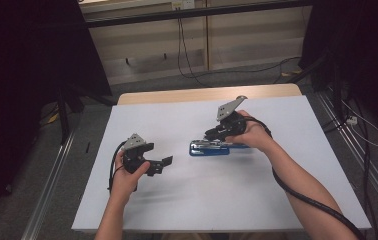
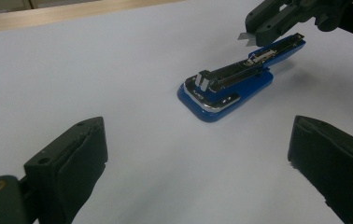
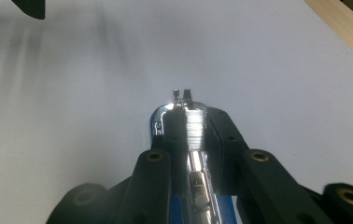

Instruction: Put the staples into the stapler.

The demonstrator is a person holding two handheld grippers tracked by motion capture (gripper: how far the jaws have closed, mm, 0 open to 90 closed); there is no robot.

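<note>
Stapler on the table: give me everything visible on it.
The stapler is blue with a flat, rounded base, bright metal trim at its front end and a dark staple channel along the top. It looks opened up, with the channel exposed. It lies on the white table, right of centre in the high view. The right gripper is at its rear end, jaws drawn close on either side of the metal channel. Nothing else touches it.

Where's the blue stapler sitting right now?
In the high view, the blue stapler lies mid-table on the white sheet, under the right gripper, right of the open left gripper.
</note>
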